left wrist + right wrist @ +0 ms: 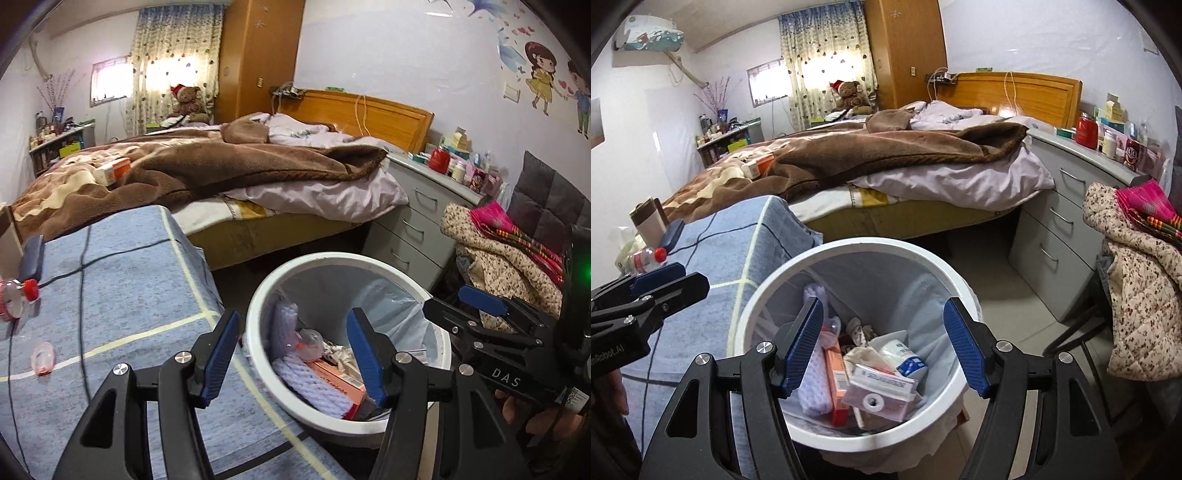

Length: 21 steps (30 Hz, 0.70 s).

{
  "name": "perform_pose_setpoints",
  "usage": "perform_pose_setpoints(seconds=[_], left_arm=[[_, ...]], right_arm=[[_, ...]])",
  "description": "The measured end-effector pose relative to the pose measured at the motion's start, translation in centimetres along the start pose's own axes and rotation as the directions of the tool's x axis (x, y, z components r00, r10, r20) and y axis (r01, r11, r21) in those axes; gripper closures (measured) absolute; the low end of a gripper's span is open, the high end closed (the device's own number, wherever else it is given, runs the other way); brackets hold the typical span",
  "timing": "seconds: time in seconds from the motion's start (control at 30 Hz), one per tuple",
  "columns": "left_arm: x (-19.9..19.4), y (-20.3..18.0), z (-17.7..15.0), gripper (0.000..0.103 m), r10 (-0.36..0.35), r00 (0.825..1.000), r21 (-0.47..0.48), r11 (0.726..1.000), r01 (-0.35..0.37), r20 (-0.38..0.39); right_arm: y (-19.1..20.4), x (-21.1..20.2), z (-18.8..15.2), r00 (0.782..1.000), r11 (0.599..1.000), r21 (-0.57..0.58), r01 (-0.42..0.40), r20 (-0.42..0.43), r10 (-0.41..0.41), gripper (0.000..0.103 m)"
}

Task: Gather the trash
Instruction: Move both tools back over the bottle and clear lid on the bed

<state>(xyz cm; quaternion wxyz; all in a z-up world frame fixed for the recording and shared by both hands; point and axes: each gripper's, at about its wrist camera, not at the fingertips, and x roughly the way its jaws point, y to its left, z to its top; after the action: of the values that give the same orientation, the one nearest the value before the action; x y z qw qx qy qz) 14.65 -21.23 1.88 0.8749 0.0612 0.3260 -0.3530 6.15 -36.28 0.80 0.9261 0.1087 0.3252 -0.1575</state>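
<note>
Trash (871,376) lies in the white bin (768,295) below both claws; left claw (291,354) and right claw (882,347) gape empty.

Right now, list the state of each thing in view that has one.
Left claw: open, empty, over the bin's edge.
Right claw: open, empty, above the bin.
Bin: lined, uncovered, partly filled with trash.
Bottle: capped, lying on the blue cover.
Drawers: closed.
Curtain: drawn.
Bed: unmade.

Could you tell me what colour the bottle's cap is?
Red; the bottle's cap shows best in the right wrist view.
</note>
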Motion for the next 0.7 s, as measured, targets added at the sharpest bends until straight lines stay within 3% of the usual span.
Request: perform_pose_setpoints(seconds=[0.7], left_arm=[[-6.3,7.1,-1.9,0.033,0.137,0.988,-0.109,0.986,-0.129,0.074]], right_arm=[[6.7,-0.8,0.1,0.991,0.989,-0.081,-0.12,0.058,0.125,0.034]])
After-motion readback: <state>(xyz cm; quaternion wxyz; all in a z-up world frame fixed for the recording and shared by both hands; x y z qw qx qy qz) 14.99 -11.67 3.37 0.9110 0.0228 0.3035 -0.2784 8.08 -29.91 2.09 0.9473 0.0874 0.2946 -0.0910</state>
